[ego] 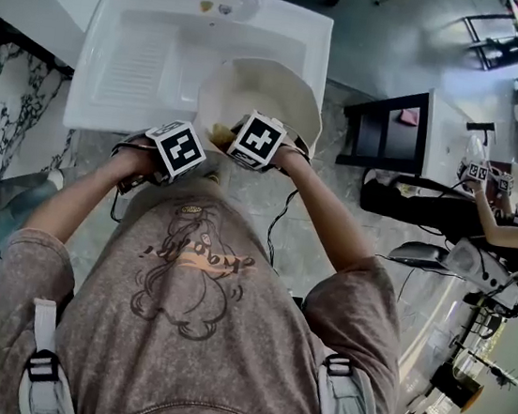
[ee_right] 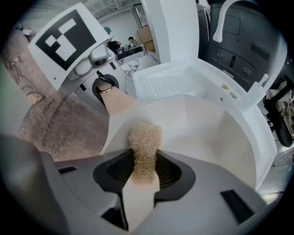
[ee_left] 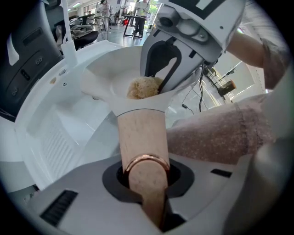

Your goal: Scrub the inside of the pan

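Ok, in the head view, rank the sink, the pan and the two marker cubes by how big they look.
1. sink, clearly largest.
2. pan, well under the sink's spread.
3. left gripper's marker cube and right gripper's marker cube: smallest, and they look about alike, so no order between them.

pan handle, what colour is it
Pan handle: pale wood with a copper ring; left gripper view.

Head view high above the shoulders, facing steeply down on sink (ego: 131,66) and pan (ego: 255,92), left gripper view close along the pan handle (ee_left: 140,133) toward the right claw (ee_left: 158,82), right gripper view close over the rim, facing the left claw (ee_right: 106,89), all sharing the pan's bowl.
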The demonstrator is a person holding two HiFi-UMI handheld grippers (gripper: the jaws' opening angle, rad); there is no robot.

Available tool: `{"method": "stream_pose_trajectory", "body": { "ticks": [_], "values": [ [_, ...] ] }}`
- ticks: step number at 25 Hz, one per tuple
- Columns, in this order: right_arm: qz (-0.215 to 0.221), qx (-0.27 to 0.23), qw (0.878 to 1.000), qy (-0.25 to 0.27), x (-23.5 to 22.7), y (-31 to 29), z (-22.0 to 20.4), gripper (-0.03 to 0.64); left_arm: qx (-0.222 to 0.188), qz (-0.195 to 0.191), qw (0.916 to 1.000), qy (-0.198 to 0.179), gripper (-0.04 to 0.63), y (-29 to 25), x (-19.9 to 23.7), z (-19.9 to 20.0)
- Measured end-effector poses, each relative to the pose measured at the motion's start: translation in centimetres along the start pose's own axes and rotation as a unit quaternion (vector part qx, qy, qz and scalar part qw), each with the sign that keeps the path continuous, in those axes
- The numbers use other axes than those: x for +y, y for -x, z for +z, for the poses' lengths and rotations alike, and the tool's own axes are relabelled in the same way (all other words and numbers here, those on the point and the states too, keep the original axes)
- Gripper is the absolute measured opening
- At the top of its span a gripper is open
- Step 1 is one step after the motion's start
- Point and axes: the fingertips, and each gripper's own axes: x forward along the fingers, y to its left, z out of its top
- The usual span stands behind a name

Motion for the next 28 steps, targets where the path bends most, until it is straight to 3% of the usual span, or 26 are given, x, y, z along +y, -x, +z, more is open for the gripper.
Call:
{"method": "stream_pose_trajectory", "body": {
  "ticks": [9,28],
  "values": [
    [-0.026,-0.005,1.0,0.012,-3.1,-1.5,3.4,0.152,0.006,-0.012,0.9999,0.0,0.072,-0.1,-0.4,-0.3],
    [-0.09,-0.013,0.995,-0.04,-10.7,-2.5,5.4,0.152,0.001,-0.024,0.9997,0.004,0.081,0.0,-0.7,-0.6]
  ]
}}
